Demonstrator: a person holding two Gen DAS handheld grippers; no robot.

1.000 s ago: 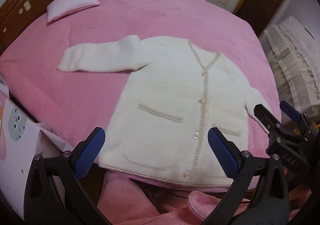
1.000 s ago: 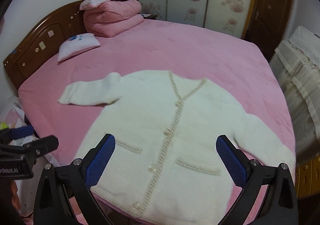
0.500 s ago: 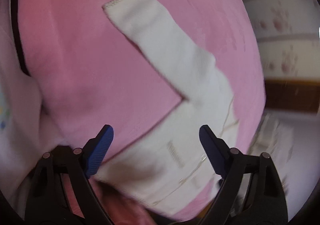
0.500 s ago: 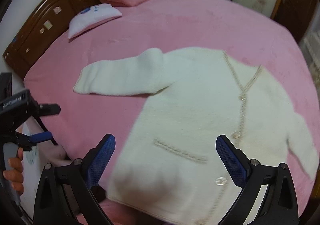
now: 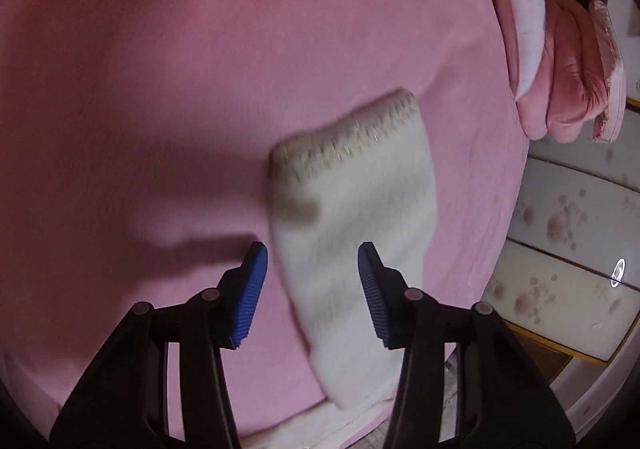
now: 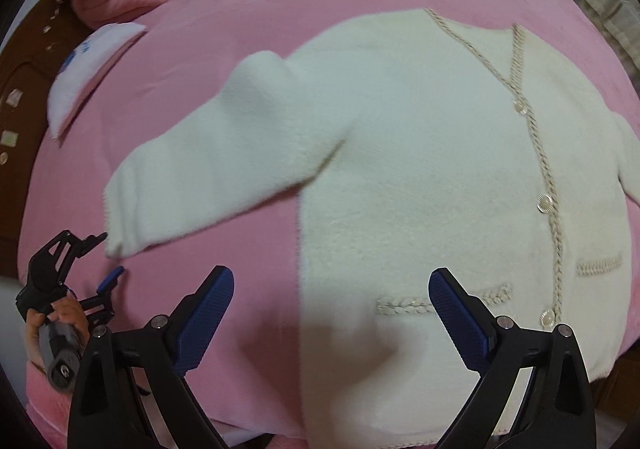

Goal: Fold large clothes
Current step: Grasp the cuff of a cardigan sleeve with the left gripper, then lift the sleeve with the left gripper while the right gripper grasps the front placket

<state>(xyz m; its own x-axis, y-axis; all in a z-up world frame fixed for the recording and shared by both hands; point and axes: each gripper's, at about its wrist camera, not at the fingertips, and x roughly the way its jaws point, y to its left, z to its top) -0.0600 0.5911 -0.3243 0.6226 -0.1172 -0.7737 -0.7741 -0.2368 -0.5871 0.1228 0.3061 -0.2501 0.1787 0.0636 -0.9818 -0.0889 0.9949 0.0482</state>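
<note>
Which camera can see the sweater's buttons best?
The right wrist view. It shows the whole front of the sweater, with three buttons down the braided edge. The left wrist view shows only a blurry sleeve cuff between the open left gripper fingers, no buttons.

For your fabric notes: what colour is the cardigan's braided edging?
Beige on the cream cardigan edging; clearest in the right wrist view.

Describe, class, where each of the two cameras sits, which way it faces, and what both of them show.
Left wrist: on the left tongs, low over the pink bed, facing the cardigan's sleeve cuff; only its two open fingers show.
Right wrist: on the right tongs, higher, facing the whole white cardigan; its open fingers show, plus the left tongs and the hand gripping them.
Shared: that sleeve, the bed, the small pillow.
</note>
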